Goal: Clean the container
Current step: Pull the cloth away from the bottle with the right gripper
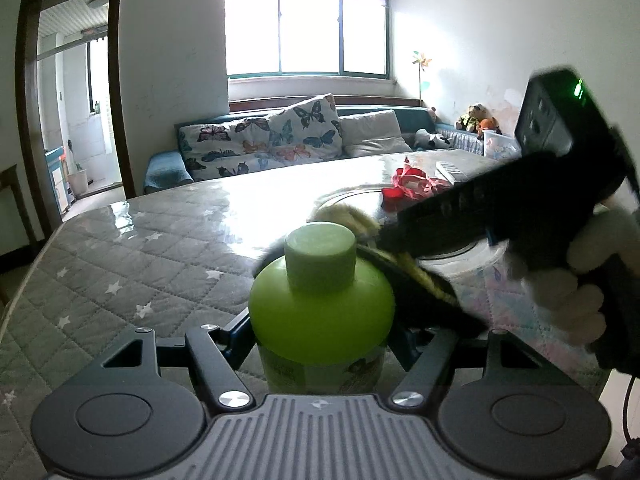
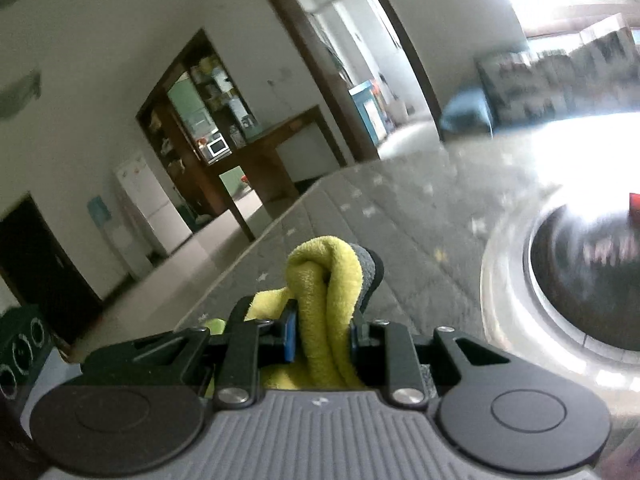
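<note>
Standing upright between the jaws of the left hand-held gripper (image 1: 320, 344), a green bottle (image 1: 322, 312) with a green cap fills the middle of the left wrist view, and the blue pads press on its two sides, so the jaws are closed on the bottle at its width. Just beyond the cap and to the right of it, a yellow cloth (image 1: 352, 220) shows as a blurred tuft, with more of it running down along the bottle's right shoulder, touching or nearly touching it; the blur does not let me say which. That cloth comes in with the right hand-held gripper (image 1: 404, 236), a dark shape that reaches across from the right side, held by a gloved hand (image 1: 576, 276).

From the right wrist view the right hand-held gripper (image 2: 323, 334) has its jaws drawn almost together on the yellow cloth (image 2: 324, 292), which bulges up in a fold ahead of the pads and hangs in a wad behind them. A sliver of green shows low on the left of this gripper.

Under both lies the worktop (image 1: 132, 252), covered with a grey quilted sheet with white stars under a glossy film. Ahead of the left gripper and to the right sits a round glass turntable (image 1: 472, 248), and past that a red bundle (image 1: 412, 184). Farther off stands a sofa (image 1: 256, 140) with butterfly cushions below a bright window (image 1: 306, 20)
</note>
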A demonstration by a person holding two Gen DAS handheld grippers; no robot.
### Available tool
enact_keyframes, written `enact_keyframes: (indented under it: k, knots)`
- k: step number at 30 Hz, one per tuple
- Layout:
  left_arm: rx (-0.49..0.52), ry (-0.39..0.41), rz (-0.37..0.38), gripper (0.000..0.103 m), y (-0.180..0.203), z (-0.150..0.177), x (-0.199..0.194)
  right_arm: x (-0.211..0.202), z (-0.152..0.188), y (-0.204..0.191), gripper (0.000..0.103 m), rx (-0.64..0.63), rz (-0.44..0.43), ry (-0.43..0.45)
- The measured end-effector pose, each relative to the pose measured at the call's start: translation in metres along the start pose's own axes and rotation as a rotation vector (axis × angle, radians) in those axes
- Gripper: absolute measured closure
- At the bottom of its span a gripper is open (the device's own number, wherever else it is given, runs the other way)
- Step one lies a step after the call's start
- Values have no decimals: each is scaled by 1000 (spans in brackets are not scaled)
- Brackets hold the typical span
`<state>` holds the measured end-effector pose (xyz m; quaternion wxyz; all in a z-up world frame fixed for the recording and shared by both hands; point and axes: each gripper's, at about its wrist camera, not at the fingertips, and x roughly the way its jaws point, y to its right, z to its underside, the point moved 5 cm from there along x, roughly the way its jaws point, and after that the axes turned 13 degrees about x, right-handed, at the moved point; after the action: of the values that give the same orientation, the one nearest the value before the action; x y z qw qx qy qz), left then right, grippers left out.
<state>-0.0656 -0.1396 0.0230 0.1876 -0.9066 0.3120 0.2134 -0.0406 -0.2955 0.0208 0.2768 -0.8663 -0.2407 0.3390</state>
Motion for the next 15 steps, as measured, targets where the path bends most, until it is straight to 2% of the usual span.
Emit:
enact_keyframes:
  k: [4,7,15]
  knots:
    - [-4,-1,0,31,-2,0,2,11,8,34,80,98,10,-72]
    - [-27,11,4,31,-5,-2,2,12,17,48,80,115,27,-100]
    - [-54,6,-2,28,-7,-11,16,-3,31,65,80,180,20,-79]
